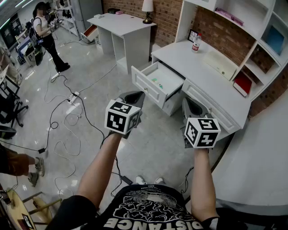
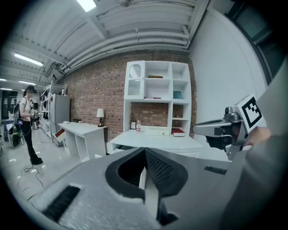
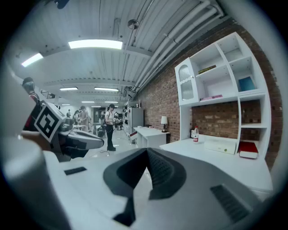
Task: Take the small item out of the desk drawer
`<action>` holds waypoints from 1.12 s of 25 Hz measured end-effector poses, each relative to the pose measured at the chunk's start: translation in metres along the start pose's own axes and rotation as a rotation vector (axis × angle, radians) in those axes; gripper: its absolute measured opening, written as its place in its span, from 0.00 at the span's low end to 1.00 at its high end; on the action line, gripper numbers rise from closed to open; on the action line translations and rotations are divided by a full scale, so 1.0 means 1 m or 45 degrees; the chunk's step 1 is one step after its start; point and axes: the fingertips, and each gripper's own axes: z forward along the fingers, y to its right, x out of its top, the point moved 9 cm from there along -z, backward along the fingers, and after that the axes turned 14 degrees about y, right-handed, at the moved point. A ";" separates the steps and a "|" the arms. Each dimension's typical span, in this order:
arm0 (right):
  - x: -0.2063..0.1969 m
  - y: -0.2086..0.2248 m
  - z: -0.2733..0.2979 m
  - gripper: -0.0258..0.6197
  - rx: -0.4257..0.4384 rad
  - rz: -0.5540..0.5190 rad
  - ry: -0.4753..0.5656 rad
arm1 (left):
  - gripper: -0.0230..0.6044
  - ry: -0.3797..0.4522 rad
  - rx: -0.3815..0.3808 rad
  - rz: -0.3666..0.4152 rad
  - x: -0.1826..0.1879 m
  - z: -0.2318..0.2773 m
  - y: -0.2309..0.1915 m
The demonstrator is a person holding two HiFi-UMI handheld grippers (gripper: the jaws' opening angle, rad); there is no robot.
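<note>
Left tool (image 2: 144, 154): jaws together, nothing between the pads; held in the air, short of the drawer.
Right tool (image 3: 147, 155): jaws pressed together, empty; level with the left tool and just to its right.
Drawer (image 1: 145, 83): white, pulled out of the desk front; straight ahead of the left tool, ahead and left of the right tool.
Small item (image 1: 155, 81): green, lying flat on the drawer floor; ahead of both tools, touched by neither. Too small to tell more.
Desk (image 1: 211, 81): white, ahead and right of both tools, with a white shelf unit (image 1: 252, 33) on top, set against a brick wall (image 1: 164, 15).
Desk top: a bottle (image 1: 195, 43) near the wall, a small picture frame (image 1: 192, 35) just beside it, a flat white box (image 1: 219, 64) further right.
Shelves: a red book (image 1: 243, 83) in a low compartment, beyond the right tool.
Second desk (image 1: 121, 24): white, farther ahead and left of the left tool; a lamp (image 1: 147, 9) stands at its wall end.
Floor (image 1: 90, 76): glossy grey; black cables and a white power strip (image 1: 72, 98) left of the left tool.
Person (image 1: 45, 33): standing, far left beyond the second desk.
Ceiling (image 3: 108, 27): white, with pipes and strip lights.
</note>
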 end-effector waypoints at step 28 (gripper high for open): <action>-0.024 -0.010 0.084 0.34 0.070 0.019 -0.039 | 0.04 0.000 -0.023 -0.003 -0.014 0.046 -0.063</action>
